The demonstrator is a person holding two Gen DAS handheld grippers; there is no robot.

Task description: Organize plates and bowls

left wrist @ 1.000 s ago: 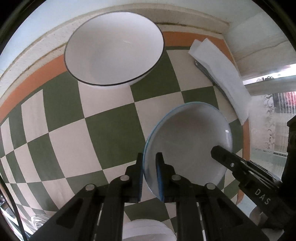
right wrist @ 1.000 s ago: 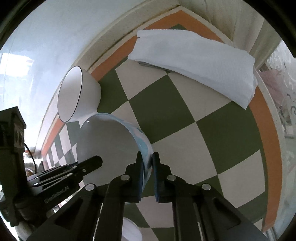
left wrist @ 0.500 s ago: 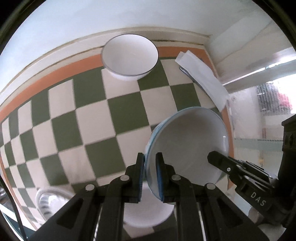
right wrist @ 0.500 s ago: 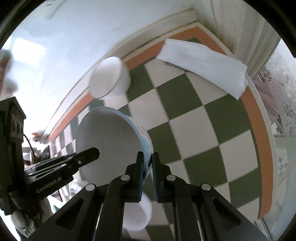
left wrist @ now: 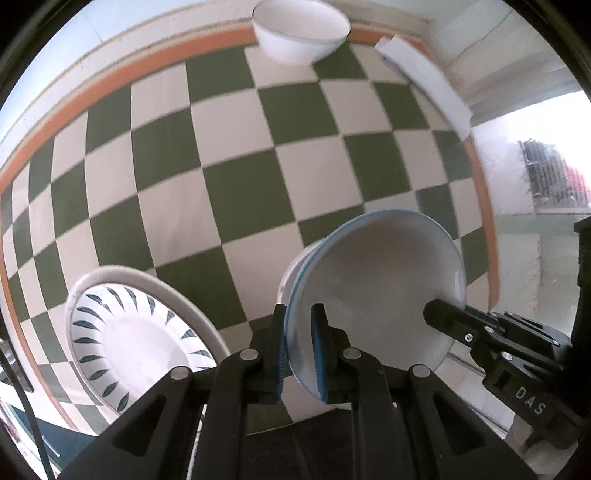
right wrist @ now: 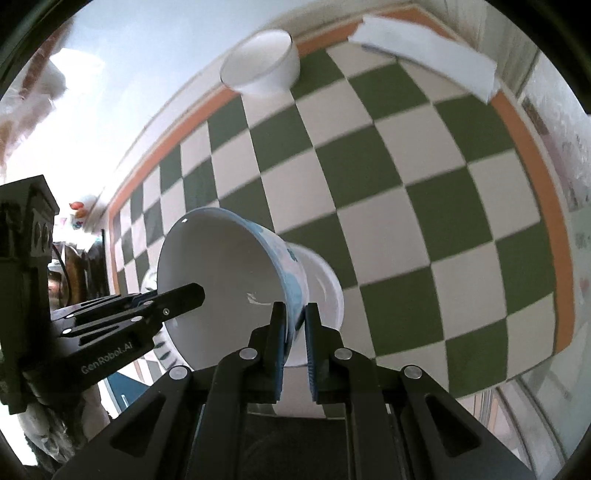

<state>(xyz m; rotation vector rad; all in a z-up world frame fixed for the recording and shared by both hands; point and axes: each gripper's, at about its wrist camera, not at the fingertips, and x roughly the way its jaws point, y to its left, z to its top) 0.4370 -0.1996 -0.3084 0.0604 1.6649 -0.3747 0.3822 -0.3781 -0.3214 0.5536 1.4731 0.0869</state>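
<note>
Both grippers hold one blue-rimmed white bowl (left wrist: 380, 291) by opposite rims. My left gripper (left wrist: 299, 347) is shut on its near rim; my right gripper (right wrist: 295, 325) is shut on the other rim, and the bowl (right wrist: 229, 280) also shows in the right wrist view. The bowl hangs just above a plain white bowl (right wrist: 325, 291) on the checkered table. A white plate with dark leaf marks (left wrist: 136, 339) lies to the left. A white bowl with a dark rim (left wrist: 301, 33) stands at the far edge; it also shows in the right wrist view (right wrist: 262, 66).
A folded white cloth (left wrist: 424, 81) lies at the far right corner of the green-and-cream checkered table (left wrist: 236, 184), which has an orange border. A wall runs along the far side. The table's right edge (right wrist: 554, 295) drops off near a window.
Both grippers have drawn back toward the near side with the blue-rimmed bowl. The far bowl looks smaller, and the patterned plate and the plain white bowl have come into view beneath.
</note>
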